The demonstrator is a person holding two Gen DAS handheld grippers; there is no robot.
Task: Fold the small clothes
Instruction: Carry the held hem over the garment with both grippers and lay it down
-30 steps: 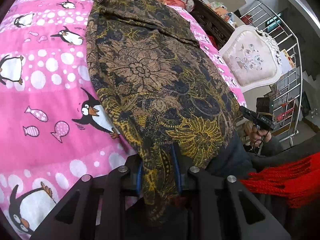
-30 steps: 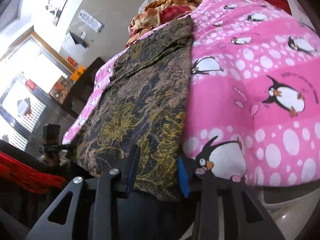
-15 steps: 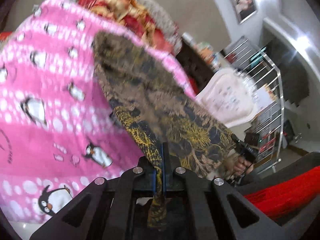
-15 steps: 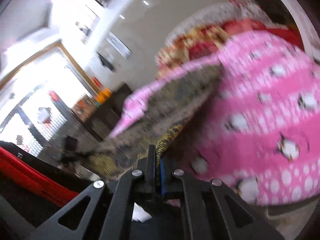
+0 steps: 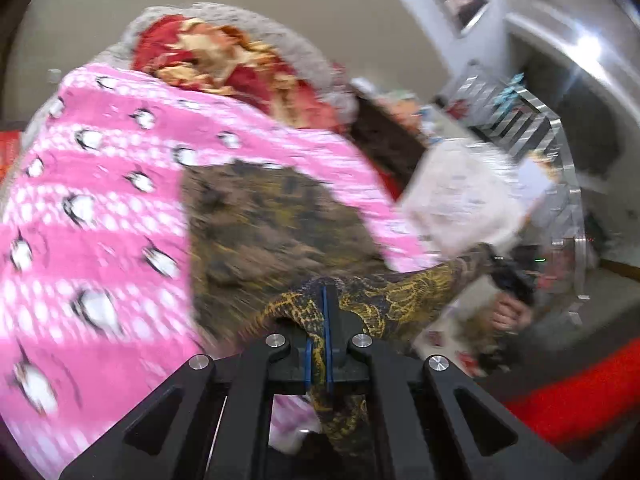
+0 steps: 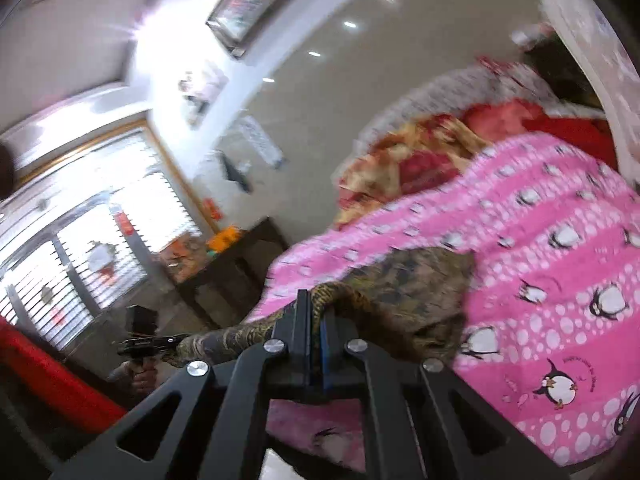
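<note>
Left wrist view takes in the bed first: a pink penguin blanket [image 5: 100, 216] covers it, with a heap of red and gold bedding [image 5: 224, 64] at the far end and a white chair [image 5: 460, 196] off to the right. On the blanket lies the task's thing, a dark floral garment [image 5: 272, 224] in brown, navy and yellow. Its far part rests flat on the blanket; its near edge is raised off the bed and stretched between the two grippers.

The left gripper [image 5: 318, 344] is fully closed, and a fold of the garment's near edge is pinched between its blue pads, with cloth hanging below them. The right gripper [image 6: 314, 344] is likewise closed tight on the other near corner; the right wrist view shows fabric bunched over its tips and running off to the left towards the other hand [image 6: 140, 372].

By my reading, the step in hand is the first fold: both near corners are gripped and lifted, ready to be carried over the part on the bed. The next move calls for taking both corners forward together, level with each other and keeping the edge taut, then lowering them so the raised half lands squarely on the far half. Uneven travel would likely leave a skewed or wrinkled fold.
</note>
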